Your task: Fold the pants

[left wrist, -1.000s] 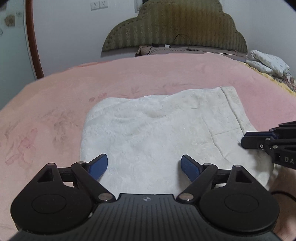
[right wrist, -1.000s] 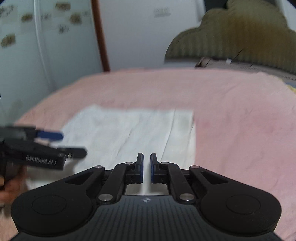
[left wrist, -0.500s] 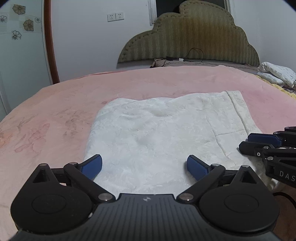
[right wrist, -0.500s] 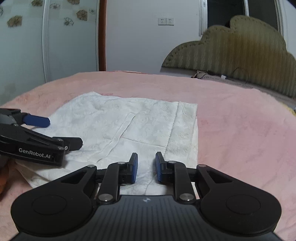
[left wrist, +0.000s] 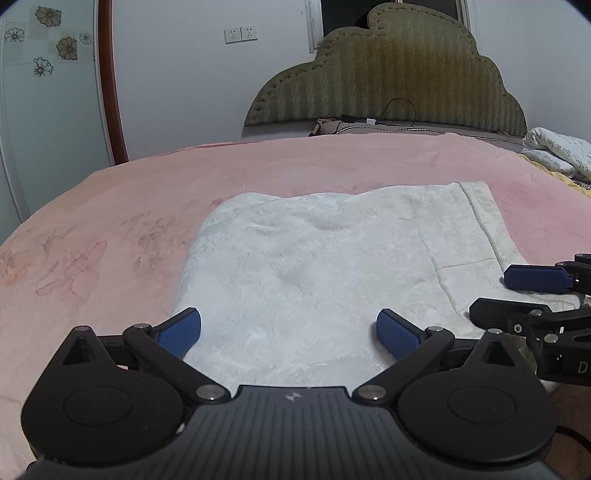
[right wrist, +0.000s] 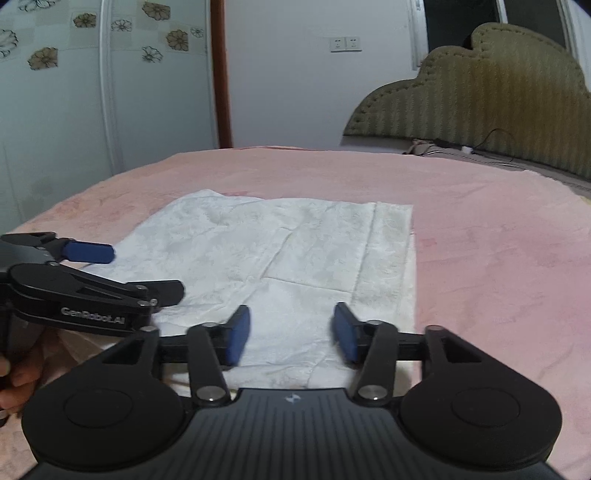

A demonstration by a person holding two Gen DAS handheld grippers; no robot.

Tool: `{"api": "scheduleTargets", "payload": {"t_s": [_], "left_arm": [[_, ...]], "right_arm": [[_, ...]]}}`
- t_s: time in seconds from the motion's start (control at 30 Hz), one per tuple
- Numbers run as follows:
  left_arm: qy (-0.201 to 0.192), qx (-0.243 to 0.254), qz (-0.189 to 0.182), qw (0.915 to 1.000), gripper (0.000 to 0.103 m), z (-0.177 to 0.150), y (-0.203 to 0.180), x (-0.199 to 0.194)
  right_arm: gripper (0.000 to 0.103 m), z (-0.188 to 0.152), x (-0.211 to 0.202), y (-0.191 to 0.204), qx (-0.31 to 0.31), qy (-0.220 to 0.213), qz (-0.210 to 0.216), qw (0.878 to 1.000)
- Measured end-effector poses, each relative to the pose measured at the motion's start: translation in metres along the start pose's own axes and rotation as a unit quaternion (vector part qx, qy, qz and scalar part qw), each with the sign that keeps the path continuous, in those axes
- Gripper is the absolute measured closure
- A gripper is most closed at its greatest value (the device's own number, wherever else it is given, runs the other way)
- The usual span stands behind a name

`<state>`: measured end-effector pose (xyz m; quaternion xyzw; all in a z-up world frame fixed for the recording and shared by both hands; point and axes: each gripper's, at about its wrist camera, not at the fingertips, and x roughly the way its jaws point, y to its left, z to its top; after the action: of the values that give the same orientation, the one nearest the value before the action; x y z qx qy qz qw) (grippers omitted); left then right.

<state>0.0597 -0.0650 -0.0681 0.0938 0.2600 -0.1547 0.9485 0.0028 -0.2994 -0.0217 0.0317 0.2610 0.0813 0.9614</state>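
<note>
Bedding in pale pink, a blanket [left wrist: 303,173] with faint floral prints, covered the wide bed and served as the work surface. At the far end stood an olive, scallop-topped headboard [left wrist: 391,77], with a dark cable [left wrist: 399,107] trailing over pillows at its foot. A white wall carried a double socket [left wrist: 241,35], a reddish-brown door frame [left wrist: 109,81] ran up on the left, and a flower-printed panel [right wrist: 55,55] stood beside it. A crumpled white quilt [left wrist: 557,149] lay at the right edge.

The white pants [left wrist: 332,266], folded into a flat rectangle, lay on the blanket directly ahead of both tools, the band edge toward the right.

The left gripper [left wrist: 288,330] was spread as wide as it went, its blue pads over the near edge of the cloth with nothing pinched between them. The right gripper [right wrist: 291,334] was opening, jaws roughly half apart above the near right part of the pants, the fabric lying loose below and not clamped. A hand [right wrist: 16,373] showed at the left edge of the right wrist view.
</note>
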Motion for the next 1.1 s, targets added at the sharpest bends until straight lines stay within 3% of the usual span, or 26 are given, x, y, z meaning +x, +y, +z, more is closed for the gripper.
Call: {"api": "scheduleTargets", "payload": {"t_s": [0.13, 0.2, 0.23, 0.27, 0.33, 0.4, 0.5, 0.6, 0.7, 0.73, 0.93, 1.03, 1.1], "left_arm": [[0.001, 0.002, 0.002, 1.0, 0.0, 0.0, 0.0, 0.0], [0.0, -0.002, 0.0, 1.0, 0.0, 0.0, 0.002, -0.001], [0.0, -0.004, -0.002, 1.0, 0.0, 0.0, 0.004, -0.004], [-0.001, -0.008, -0.006, 0.9999, 0.002, 0.0, 0.007, -0.009], [-0.008, -0.017, -0.021, 0.9996, 0.002, -0.001, 0.018, -0.019], [-0.012, -0.035, -0.022, 0.9991, 0.002, 0.0, 0.036, -0.025], [0.001, -0.092, -0.031, 0.9953, 0.002, 0.006, 0.071, -0.022], [0.049, -0.174, -0.095, 0.979, 0.002, 0.013, 0.113, -0.006], [0.116, -0.248, -0.187, 0.9435, 0.002, 0.011, 0.14, 0.018], [0.125, -0.256, -0.205, 0.9364, 0.002, 0.011, 0.145, 0.022], [0.14, -0.253, -0.28, 0.9153, 0.001, 0.013, 0.156, 0.042], [0.143, -0.255, -0.317, 0.9021, 0.001, 0.015, 0.147, 0.053], [0.143, -0.24, -0.329, 0.902, 0.001, 0.017, 0.134, 0.059]], "right_arm": [[0.049, -0.001, 0.0, 0.012, -0.026, 0.001, -0.022, 0.999], [0.03, -0.001, 0.001, 0.015, -0.031, 0.002, -0.062, 0.998], [0.005, -0.001, 0.002, 0.014, -0.024, 0.007, -0.09, 0.996], [0.0, -0.001, 0.001, 0.009, -0.009, 0.009, -0.091, 0.996], [0.0, -0.003, -0.008, -0.01, 0.04, -0.006, -0.047, 0.998], [0.0, -0.005, -0.021, -0.03, 0.094, -0.031, -0.037, 0.994], [0.0, -0.004, -0.026, -0.058, 0.148, -0.014, -0.02, 0.989], [0.0, 0.0, -0.022, -0.074, 0.172, 0.005, 0.024, 0.985], [0.0, 0.0, -0.008, -0.09, 0.212, 0.038, 0.068, 0.974], [0.0, -0.001, -0.004, -0.096, 0.225, 0.046, 0.083, 0.97], [0.0, 0.002, 0.01, -0.119, 0.234, 0.078, 0.184, 0.951], [0.0, 0.005, 0.027, -0.123, 0.25, 0.088, 0.237, 0.935], [0.0, 0.01, 0.038, -0.126, 0.265, 0.086, 0.255, 0.926]]}}
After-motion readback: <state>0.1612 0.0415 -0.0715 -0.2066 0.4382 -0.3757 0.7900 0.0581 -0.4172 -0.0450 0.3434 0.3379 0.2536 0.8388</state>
